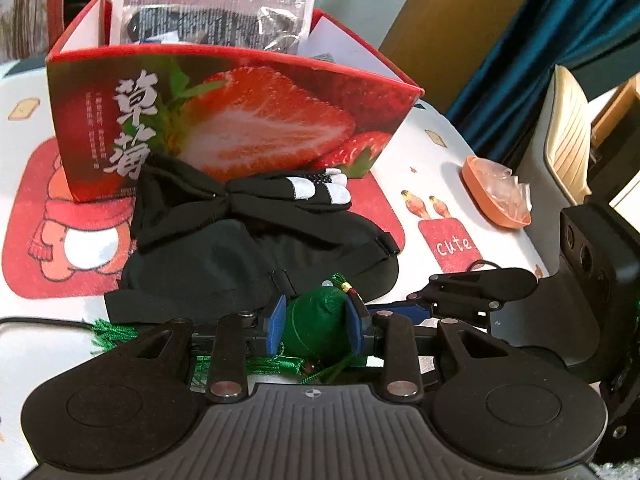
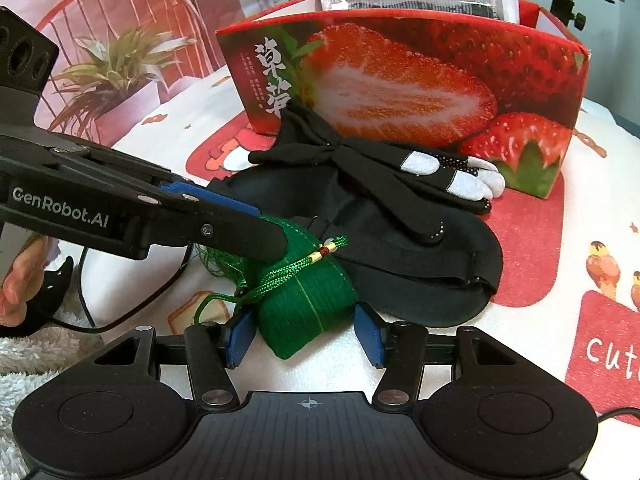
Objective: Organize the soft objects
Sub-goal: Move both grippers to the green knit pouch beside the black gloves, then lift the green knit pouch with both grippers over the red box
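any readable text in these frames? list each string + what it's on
"草莓": front of the strawberry box; the small print beside it is too small to read.
"cute": red patch on the tablecloth.
"GenRobot.AI": side of the left gripper.
Print on the plastic packet in the box: blurred, unreadable.

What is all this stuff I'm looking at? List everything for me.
Zongzi-shaped pouch: one, green with tassel and cord, on the tablecloth, nearest the cameras.
Eye mask: one, black, behind the pouch.
Gloves: a tied bundle, black with grey fingertips, on the eye mask.
Strawberry box: one, red, open-topped, behind the gloves.
Plastic packet: one, clear, standing in the box.
Small dish: one, orange, holding clear plastic, near the table edge.
Tablecloth: one, white with red cartoon prints.
Left hand-held gripper: black, blue pads, clamped on the pouch.
Right hand-held gripper: same make, straddling the pouch.
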The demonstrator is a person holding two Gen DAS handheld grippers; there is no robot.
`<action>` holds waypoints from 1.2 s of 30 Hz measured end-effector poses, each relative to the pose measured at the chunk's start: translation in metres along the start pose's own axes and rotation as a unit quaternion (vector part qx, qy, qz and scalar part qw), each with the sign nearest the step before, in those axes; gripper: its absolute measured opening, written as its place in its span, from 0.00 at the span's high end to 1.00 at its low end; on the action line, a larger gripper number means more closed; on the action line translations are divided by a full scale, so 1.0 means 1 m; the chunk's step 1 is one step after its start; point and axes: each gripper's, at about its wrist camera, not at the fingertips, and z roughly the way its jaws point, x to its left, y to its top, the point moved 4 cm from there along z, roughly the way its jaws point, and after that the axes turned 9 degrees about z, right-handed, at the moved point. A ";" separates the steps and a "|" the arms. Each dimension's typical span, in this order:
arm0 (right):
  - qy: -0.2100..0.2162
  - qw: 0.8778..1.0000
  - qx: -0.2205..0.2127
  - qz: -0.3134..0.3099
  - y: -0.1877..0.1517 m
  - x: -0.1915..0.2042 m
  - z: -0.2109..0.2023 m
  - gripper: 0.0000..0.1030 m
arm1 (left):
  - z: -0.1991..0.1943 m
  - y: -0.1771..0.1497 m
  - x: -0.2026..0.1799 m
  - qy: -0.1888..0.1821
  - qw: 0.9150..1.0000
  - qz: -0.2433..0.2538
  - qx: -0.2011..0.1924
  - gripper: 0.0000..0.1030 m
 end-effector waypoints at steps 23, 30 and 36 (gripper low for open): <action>-0.012 0.988 -0.121 -0.100 0.123 0.027 -0.053 0.57 | -0.076 0.103 0.003 0.024 0.989 0.035 -0.145 0.72; -0.019 0.976 -0.161 -0.146 0.191 0.045 -0.065 0.57 | -0.108 0.149 0.014 0.053 0.978 0.041 -0.199 0.72; -0.018 0.965 -0.195 -0.173 0.247 0.063 -0.077 0.57 | -0.135 0.186 0.022 0.080 0.967 0.056 -0.237 0.72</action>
